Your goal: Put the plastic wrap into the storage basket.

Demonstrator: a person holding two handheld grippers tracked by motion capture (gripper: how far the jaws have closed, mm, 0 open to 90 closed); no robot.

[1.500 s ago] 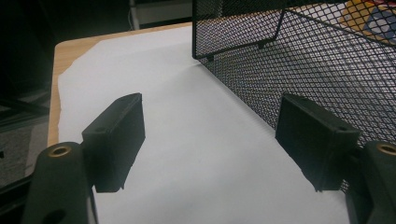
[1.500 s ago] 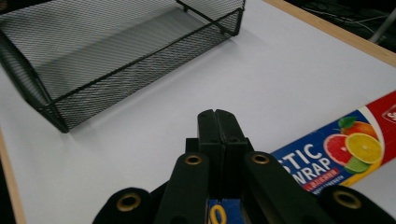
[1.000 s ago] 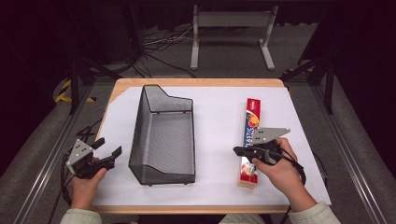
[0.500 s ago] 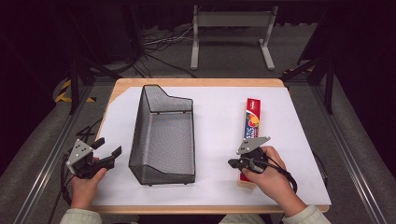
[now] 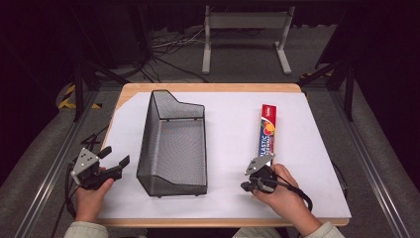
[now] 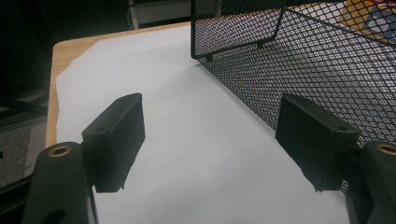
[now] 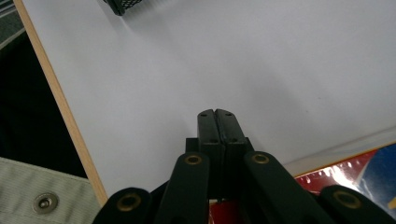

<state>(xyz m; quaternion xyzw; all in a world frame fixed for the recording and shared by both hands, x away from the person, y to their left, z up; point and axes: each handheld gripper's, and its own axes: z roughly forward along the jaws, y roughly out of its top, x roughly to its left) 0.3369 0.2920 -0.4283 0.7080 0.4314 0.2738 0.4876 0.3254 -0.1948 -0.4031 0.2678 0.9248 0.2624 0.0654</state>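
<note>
A long red box of plastic wrap [image 5: 268, 131] lies on the right of the white paper [image 5: 228, 114], running front to back. My right gripper [image 5: 245, 186] sits low at the box's near end, pointing left and toward the front edge, shut with nothing between its jaws. The right gripper view has the closed tips [image 7: 216, 113] over bare paper, with the box [image 7: 359, 177] behind them at the lower right. My left gripper [image 5: 117, 154] is open at the front left, beside the black mesh basket [image 5: 173, 144]. Its jaws [image 6: 210, 107] frame empty paper, with the basket wall [image 6: 317, 60] at right.
The wooden table edge [image 5: 208, 87] borders the paper. A near corner of the basket [image 7: 119, 5] shows at the top of the right gripper view, and a sleeve [image 7: 37, 196] at its lower left. Beyond the table stand a metal frame [image 5: 245, 22] and cables on a grey floor.
My right gripper has come down and moved left and toward the front edge, from above the box's near end to the paper beside it, staying shut. The left gripper has kept still.
</note>
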